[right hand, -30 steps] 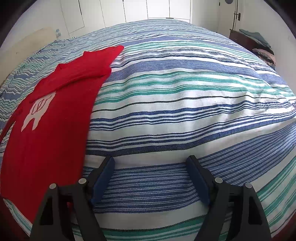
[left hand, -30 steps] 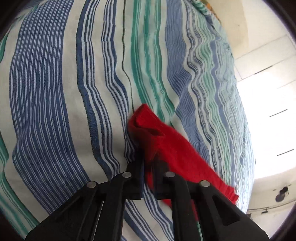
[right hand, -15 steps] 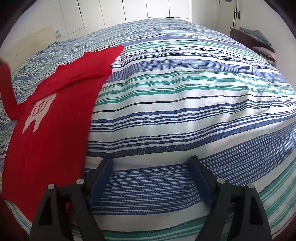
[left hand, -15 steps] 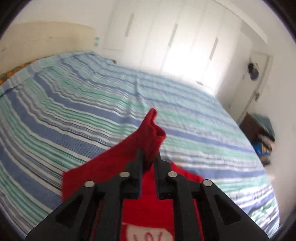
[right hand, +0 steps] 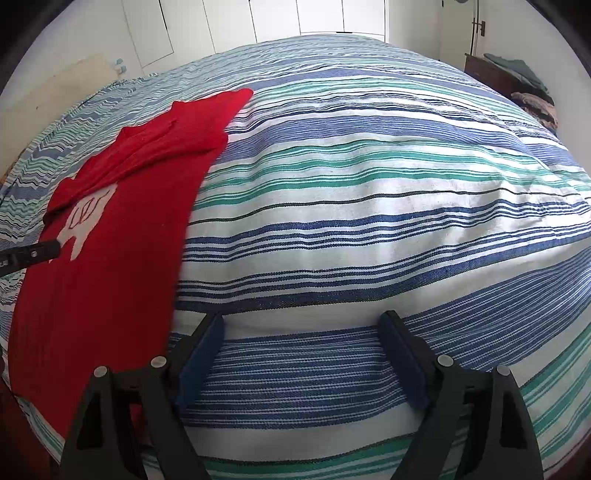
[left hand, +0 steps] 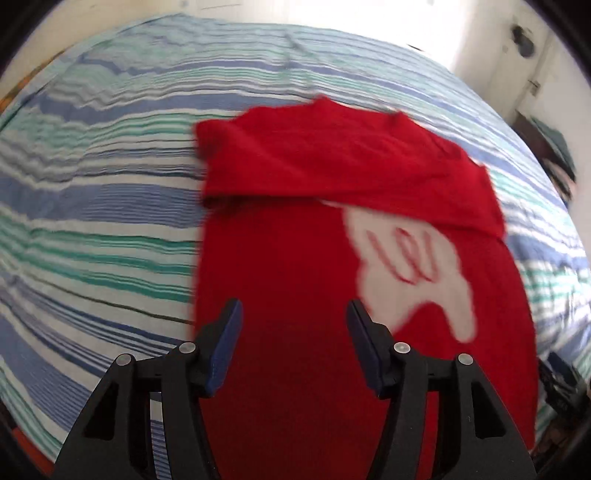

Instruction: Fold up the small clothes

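A red shirt [left hand: 295, 258] with a white print lies flat on the striped bedspread [left hand: 92, 221]. Both sleeves are folded across its top. My left gripper [left hand: 293, 332] is open and empty, held just above the shirt's body. The shirt also shows at the left of the right wrist view [right hand: 110, 240], where the left gripper's fingertip [right hand: 37, 253] reaches in from the left edge. My right gripper [right hand: 301, 354] is open and empty, low over the bedspread [right hand: 369, 184] to the right of the shirt.
A beige headboard [right hand: 48, 99] stands at the far left of the bed. White wardrobe doors [right hand: 314, 14] line the back wall. A dark dresser with piled clothes [right hand: 517, 81] stands at the right of the bed.
My left gripper carried the shirt's sleeve up and over the shirt, then opened and let it go. The sleeve now lies folded across the top. The right gripper stayed still.
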Motion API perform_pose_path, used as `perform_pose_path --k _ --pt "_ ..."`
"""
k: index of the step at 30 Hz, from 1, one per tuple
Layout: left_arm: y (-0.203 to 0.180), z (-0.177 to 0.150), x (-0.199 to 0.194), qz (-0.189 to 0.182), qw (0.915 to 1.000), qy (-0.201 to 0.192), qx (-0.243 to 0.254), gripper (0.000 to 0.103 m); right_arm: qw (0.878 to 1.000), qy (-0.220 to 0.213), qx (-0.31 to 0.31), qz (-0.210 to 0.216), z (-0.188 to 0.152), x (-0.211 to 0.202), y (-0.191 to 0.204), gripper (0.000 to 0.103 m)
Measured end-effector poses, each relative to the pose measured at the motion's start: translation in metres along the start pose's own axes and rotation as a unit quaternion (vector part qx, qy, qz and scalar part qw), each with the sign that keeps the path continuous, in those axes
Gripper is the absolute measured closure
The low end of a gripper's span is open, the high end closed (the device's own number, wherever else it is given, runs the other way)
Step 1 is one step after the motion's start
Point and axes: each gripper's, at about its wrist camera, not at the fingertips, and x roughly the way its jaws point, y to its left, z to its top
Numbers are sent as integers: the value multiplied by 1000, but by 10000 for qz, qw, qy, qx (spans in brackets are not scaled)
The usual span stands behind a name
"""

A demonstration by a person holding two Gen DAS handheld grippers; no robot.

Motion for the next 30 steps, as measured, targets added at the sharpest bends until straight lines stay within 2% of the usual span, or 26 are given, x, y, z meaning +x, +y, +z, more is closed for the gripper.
perform_pose_path --k 2,3,5,7,9,11,13,14,15,16,18,19,21,22,23,24,25,26,28,30 --pt "47 18 2 90 9979 -46 -638 42 9999 149 -57 24 9 -6 1 21" --pt "59 20 4 59 9969 -118 -771 42 9997 196 -92 99 18 -12 2 26" --pt "69 25 12 79 9971 -274 -704 36 9982 278 -179 495 42 -23 8 28" --pt "69 18 30 223 9981 -306 -496 30 9908 551 -110 1233 79 -27 21 28" --pt "76 -3 52 214 9977 -250 -593 25 9695 905 215 2269 119 -22 38 28" --pt "79 -19 52 122 9959 -665 -609 24 9378 1267 670 3161 155 -5 62 29" --pt "78 -17 53 101 9958 -677 -613 23 9095 1605 1186 3648 181 27 87 31" --pt "78 -17 53 60 9958 -683 -610 22 9013 1726 1456 3697 192 48 98 33" --pt "80 -18 54 -4 9955 -716 -615 22 8989 1797 1634 3648 200 68 108 34" --pt "82 -18 52 -61 9953 -733 -638 22 9021 1834 1695 3519 207 89 118 35" --pt "86 -18 51 -162 9945 -762 -695 21 9212 1720 1752 3018 218 125 131 45" --pt "86 -18 51 -172 9943 -789 -695 21 9263 1600 1932 2811 221 140 131 46" --pt "84 -22 51 -138 9944 -831 -637 19 9235 1456 2339 2671 221 162 127 47" --pt "82 -22 51 -126 9946 -836 -605 18 9206 1408 2489 2661 220 170 127 51" --pt "81 -22 52 -127 9946 -841 -591 17 9193 1363 2566 2655 221 175 127 60" --pt "83 -25 54 -138 9945 -846 -596 17 9224 1323 2511 2621 222 178 130 81" --pt "84 -25 54 -150 9944 -849 -603 17 9314 1251 2330 2500 225 175 133 91" --pt "84 -24 53 -161 9943 -855 -610 17 9399 1072 2187 2392 229 166 133 96" --pt "83 -24 55 -162 9943 -862 -605 17 9462 480 1945 2540 234 134 131 96" --pt "81 -24 56 -128 9946 -855 -576 15 9609 96 1614 2250 230 109 127 96"
